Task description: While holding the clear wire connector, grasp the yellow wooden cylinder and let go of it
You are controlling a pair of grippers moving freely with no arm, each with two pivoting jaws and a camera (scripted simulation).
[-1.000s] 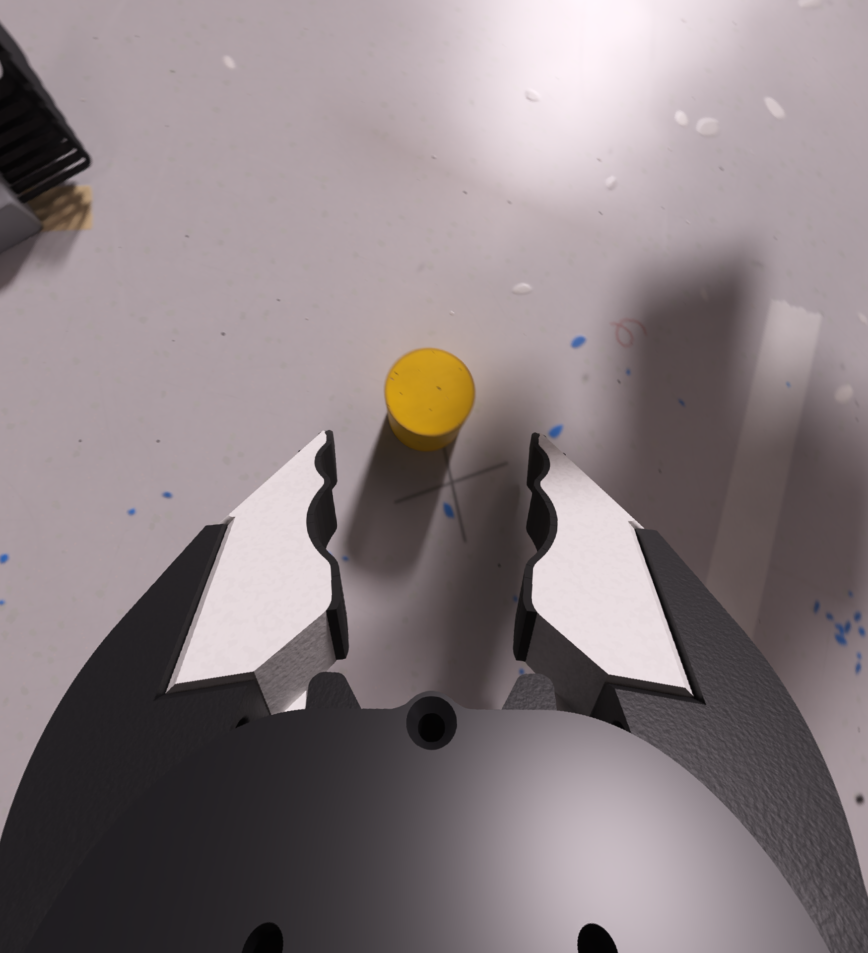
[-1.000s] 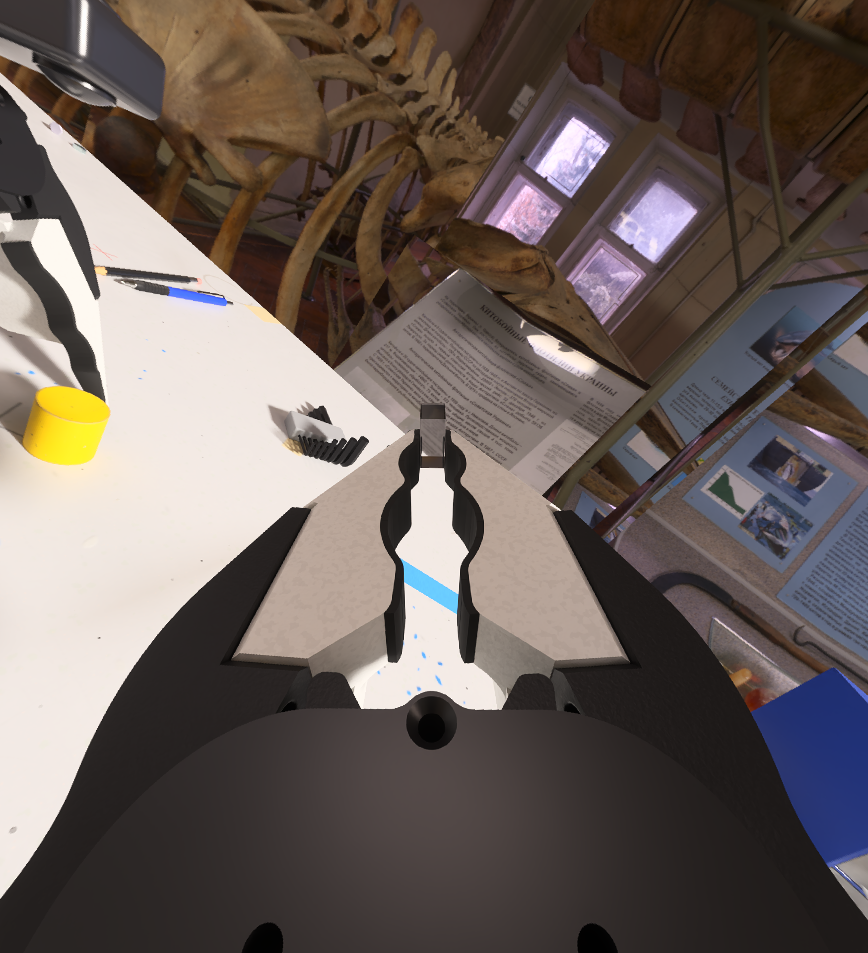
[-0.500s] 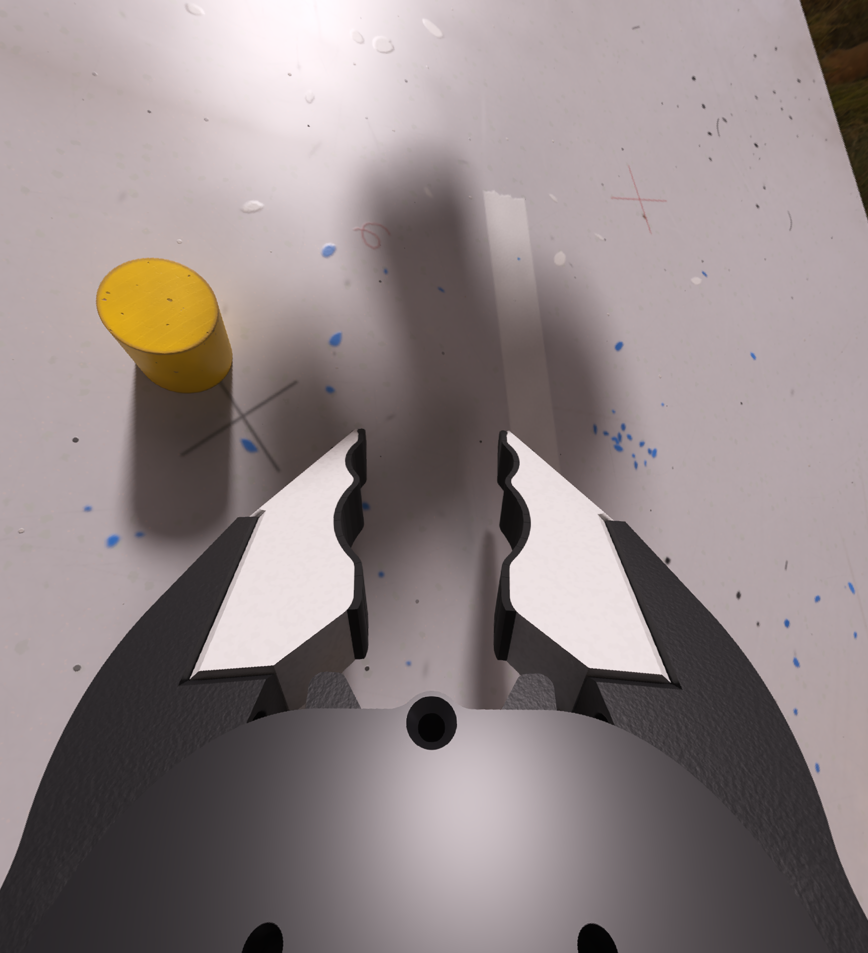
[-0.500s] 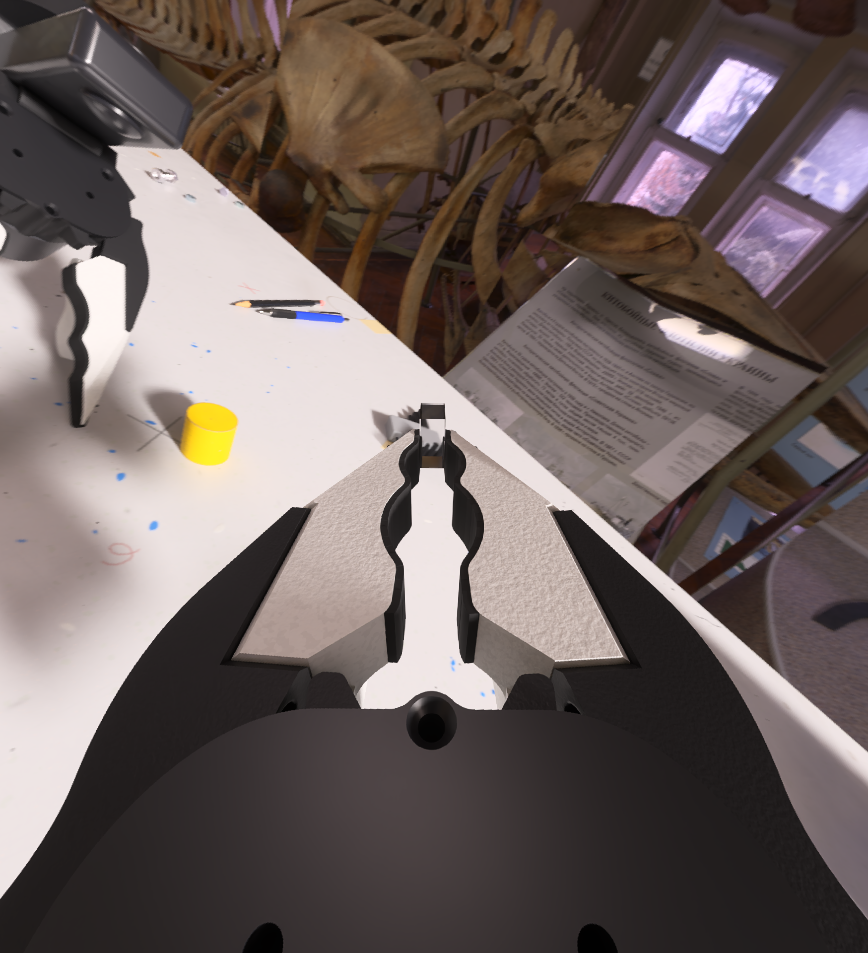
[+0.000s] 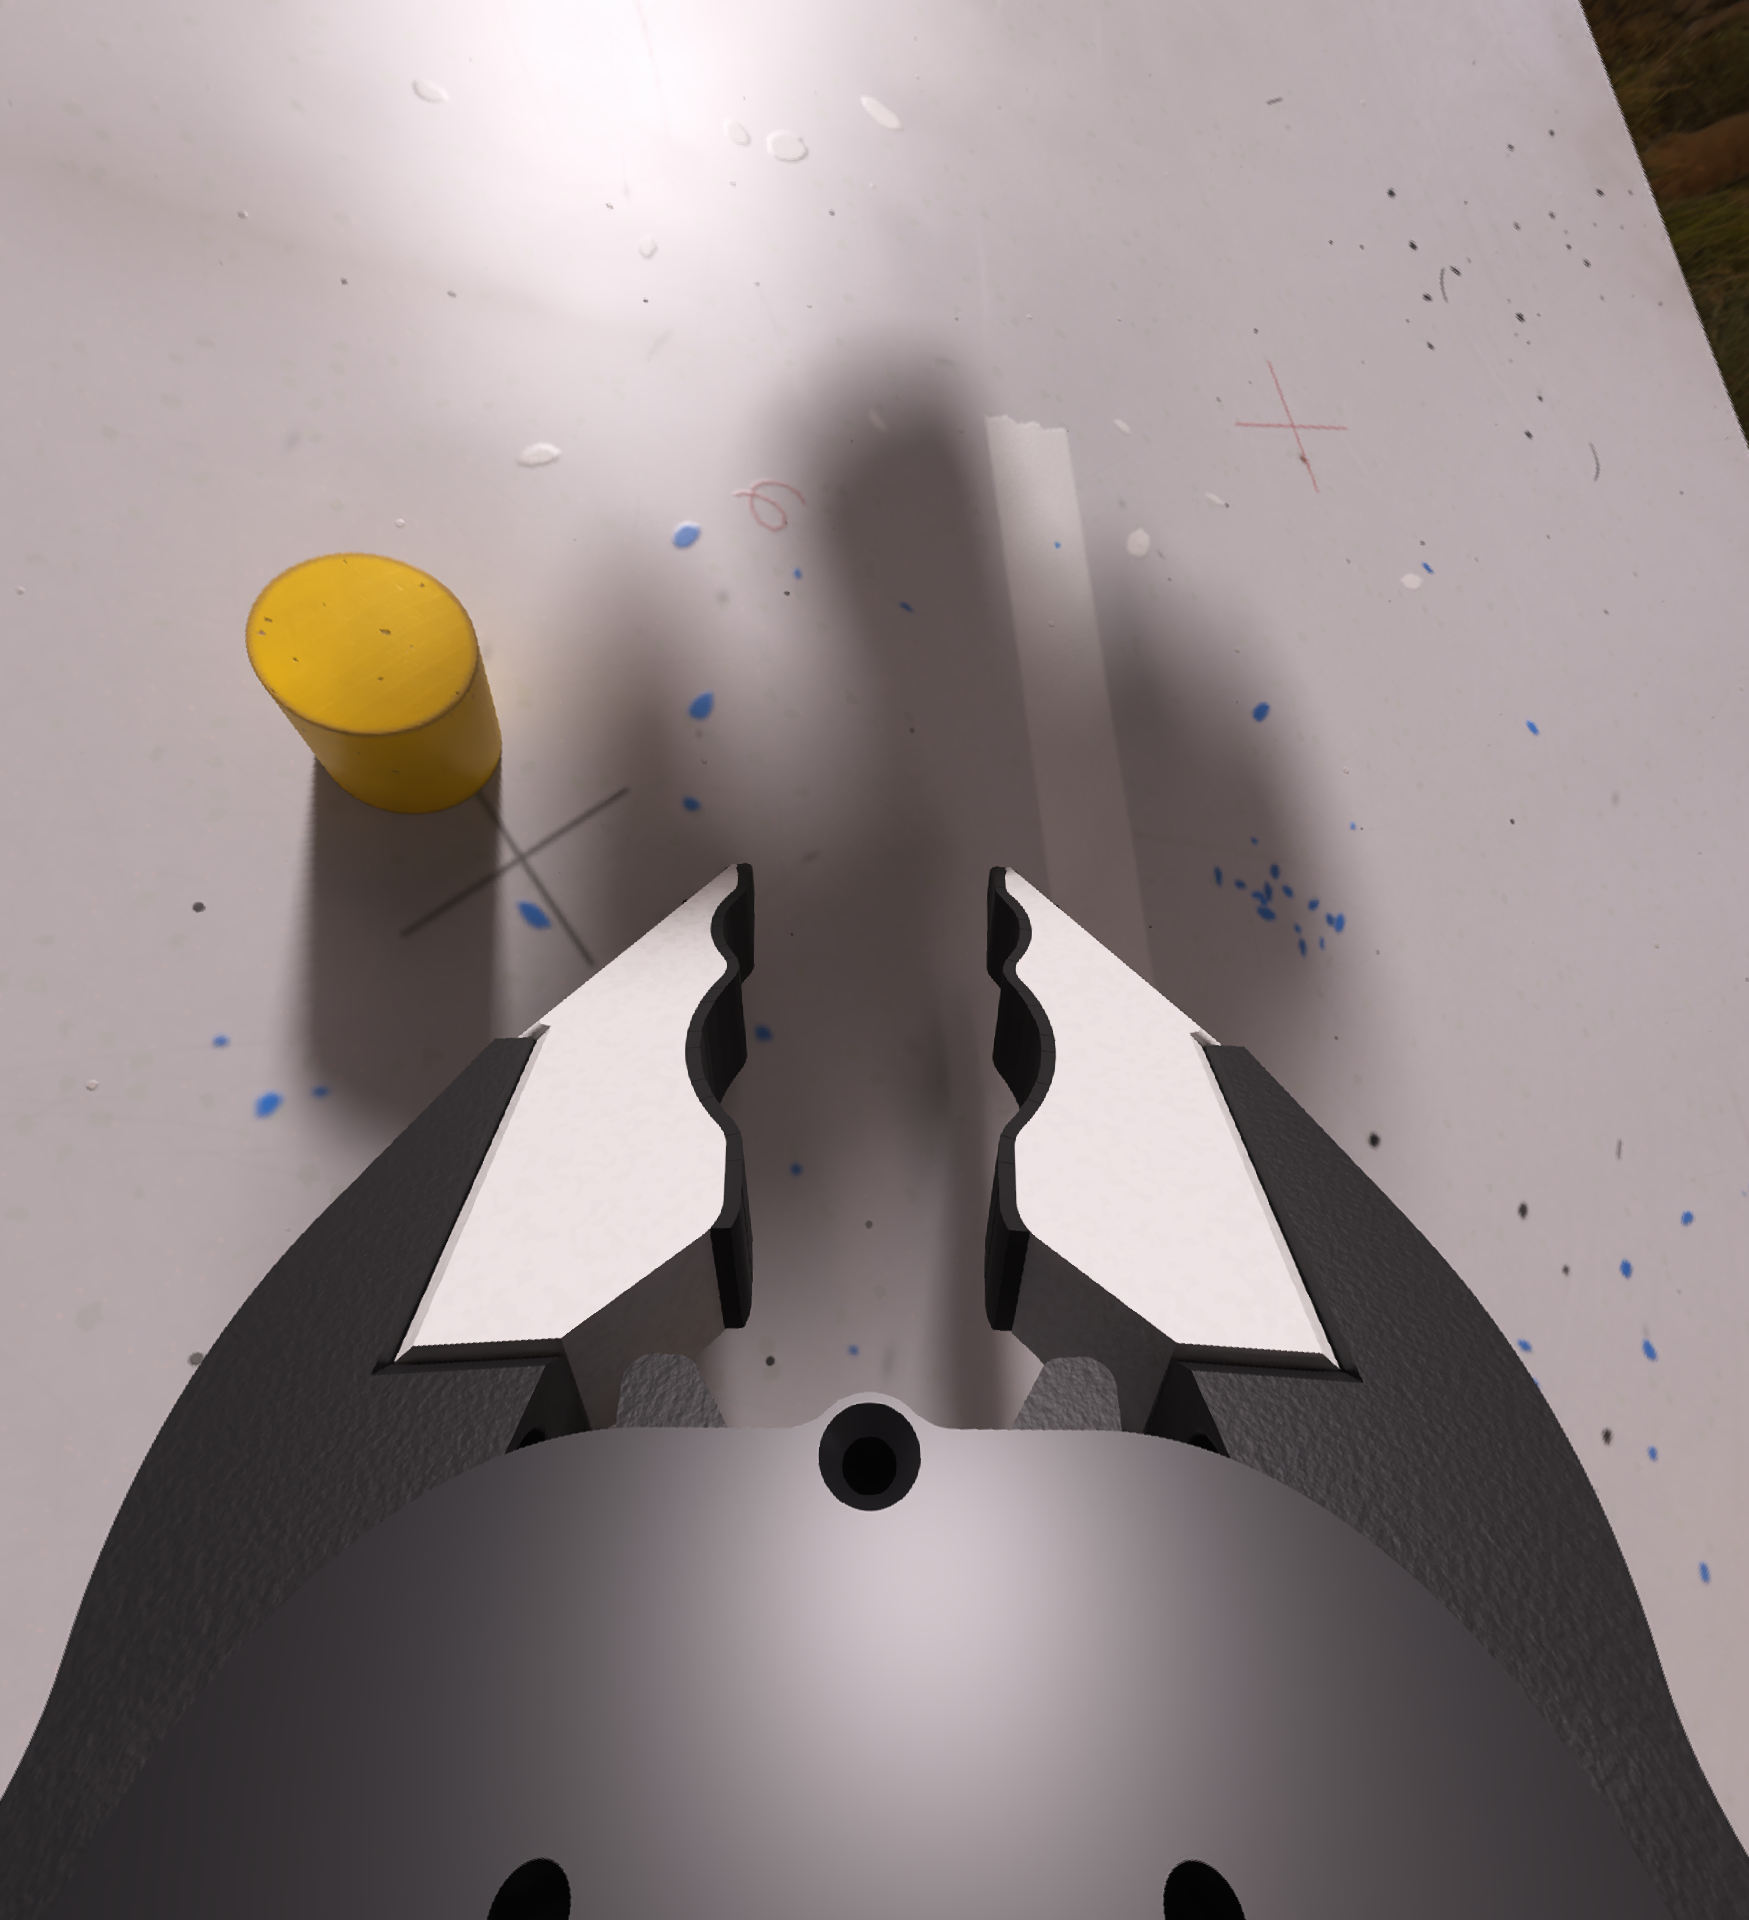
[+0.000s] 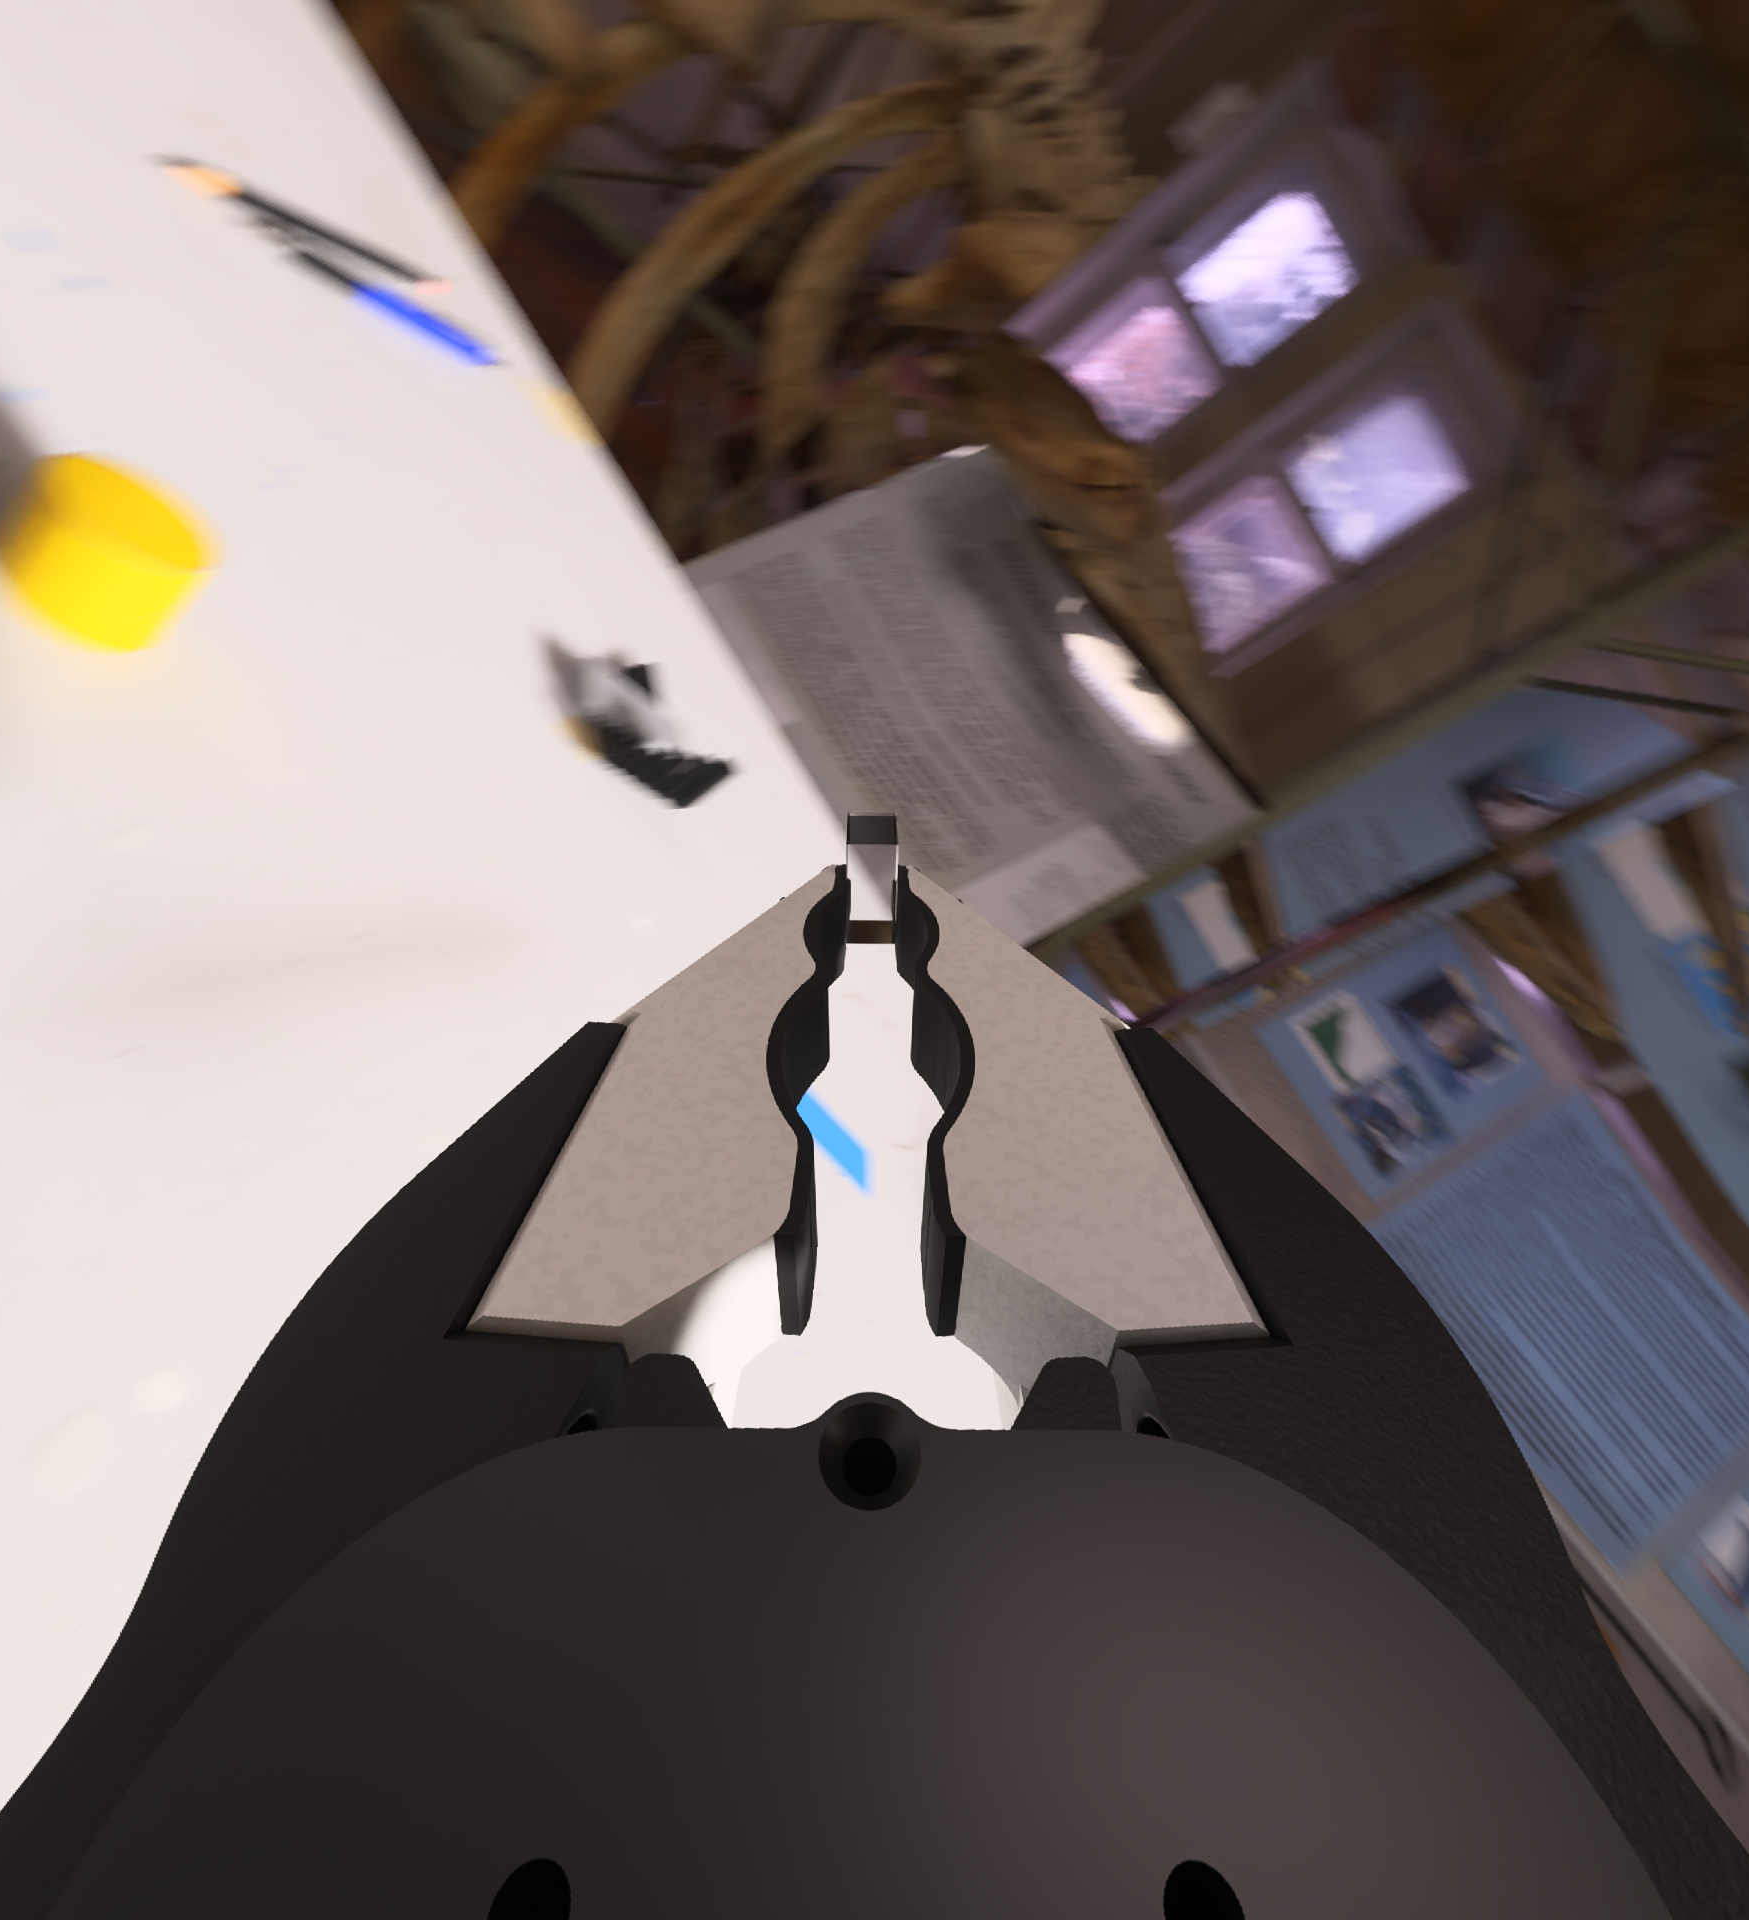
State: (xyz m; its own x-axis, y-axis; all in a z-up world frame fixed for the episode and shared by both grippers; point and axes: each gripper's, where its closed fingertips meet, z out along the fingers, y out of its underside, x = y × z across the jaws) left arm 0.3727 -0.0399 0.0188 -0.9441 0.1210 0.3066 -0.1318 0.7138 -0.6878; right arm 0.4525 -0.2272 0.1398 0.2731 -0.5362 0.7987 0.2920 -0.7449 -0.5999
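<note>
The yellow wooden cylinder [image 5: 376, 691] stands upright on the white table [image 5: 1265, 727], ahead and to the left of my left gripper [image 5: 868, 883], which is open, empty and well apart from it. It also shows in the blurred right wrist view [image 6: 101, 551] at the far left. My right gripper [image 6: 872, 883] is shut on the clear wire connector [image 6: 872, 862], which sticks out past the fingertips, above the table near its edge.
A black and white comb-like part [image 6: 641, 727] lies near the table edge [image 6: 641, 499]. A pencil and a blue pen [image 6: 371, 281] lie farther back. A strip of tape [image 5: 1046, 582] and pen marks are on the table. The table's right edge [image 5: 1701, 520] is near.
My left gripper swung right, so the cylinder moved from between its fingertips to its left, and its jaws narrowed a little. My right gripper is turning fast with the connector; its view is blurred.
</note>
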